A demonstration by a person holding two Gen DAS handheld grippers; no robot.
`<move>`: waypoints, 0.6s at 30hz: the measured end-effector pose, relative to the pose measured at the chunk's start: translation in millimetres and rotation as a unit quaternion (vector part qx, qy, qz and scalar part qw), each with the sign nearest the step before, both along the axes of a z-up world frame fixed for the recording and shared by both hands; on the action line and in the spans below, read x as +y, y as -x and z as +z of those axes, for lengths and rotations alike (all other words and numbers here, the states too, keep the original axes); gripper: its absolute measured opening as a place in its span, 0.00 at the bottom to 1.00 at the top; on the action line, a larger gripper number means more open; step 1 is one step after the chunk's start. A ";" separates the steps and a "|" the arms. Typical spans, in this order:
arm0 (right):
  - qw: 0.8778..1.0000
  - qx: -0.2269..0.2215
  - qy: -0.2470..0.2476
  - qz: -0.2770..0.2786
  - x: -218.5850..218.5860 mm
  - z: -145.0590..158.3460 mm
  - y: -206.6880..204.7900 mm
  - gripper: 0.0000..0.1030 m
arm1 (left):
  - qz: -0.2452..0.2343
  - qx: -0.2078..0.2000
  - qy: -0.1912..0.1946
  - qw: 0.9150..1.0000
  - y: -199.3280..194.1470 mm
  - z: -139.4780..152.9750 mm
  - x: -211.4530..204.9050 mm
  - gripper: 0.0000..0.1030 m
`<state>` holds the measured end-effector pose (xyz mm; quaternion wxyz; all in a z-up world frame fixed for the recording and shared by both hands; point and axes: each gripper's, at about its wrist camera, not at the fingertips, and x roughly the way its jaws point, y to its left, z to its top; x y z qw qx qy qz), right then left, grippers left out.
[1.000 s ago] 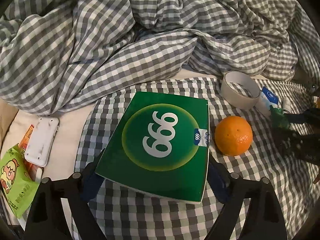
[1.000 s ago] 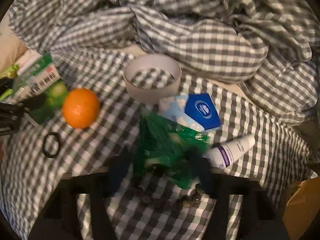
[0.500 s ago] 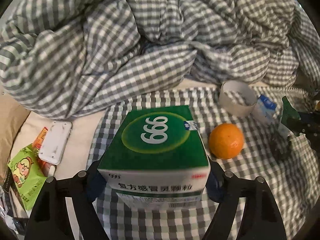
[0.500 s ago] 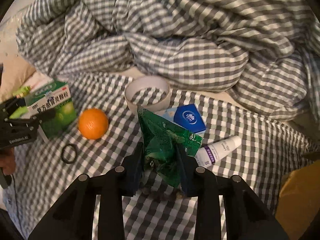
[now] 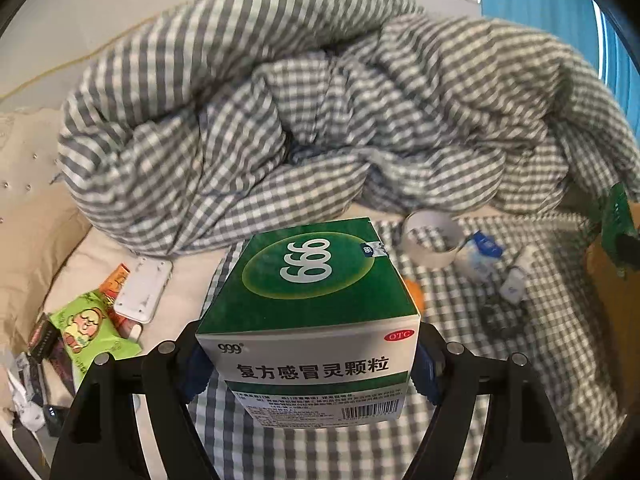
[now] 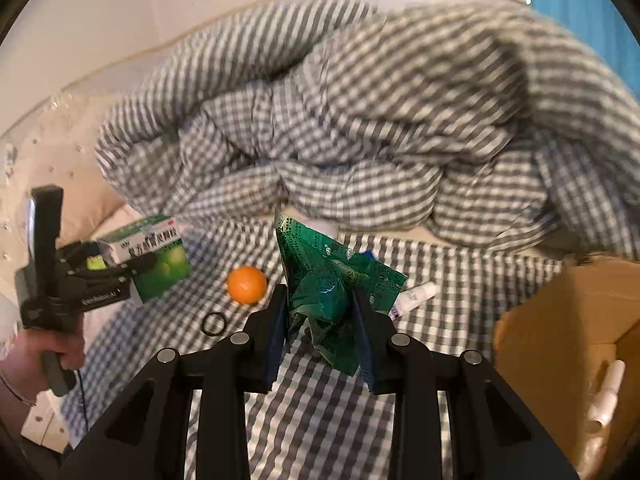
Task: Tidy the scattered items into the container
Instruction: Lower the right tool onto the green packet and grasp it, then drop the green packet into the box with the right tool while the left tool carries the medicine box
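Left gripper (image 5: 308,364) clamped on green medicine box (image 5: 308,304), right gripper (image 6: 320,328) pinching green sachet (image 6: 332,292), both above checked sheet (image 6: 320,412), cardboard box (image 6: 560,344) open at right edge, orange (image 6: 247,284) on sheet between them.

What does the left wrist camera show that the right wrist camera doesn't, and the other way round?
Only the left wrist view shows the white tape roll, the white flat device and the lime snack packet.

Only the right wrist view shows the black ring, the cardboard box and the hand holding the left claw.

Both show the checked duvet, the green 999 box gripped in the left claw, the orange and the green sachet gripped in the right claw.
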<state>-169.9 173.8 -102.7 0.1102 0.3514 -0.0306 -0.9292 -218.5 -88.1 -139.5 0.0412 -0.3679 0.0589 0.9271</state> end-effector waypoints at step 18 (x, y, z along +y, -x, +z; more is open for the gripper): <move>0.990 0.104 -0.038 -0.089 113.0 104.2 -138.9 0.29 | -0.048 0.118 -0.056 0.990 -125.5 127.7 134.1 0.77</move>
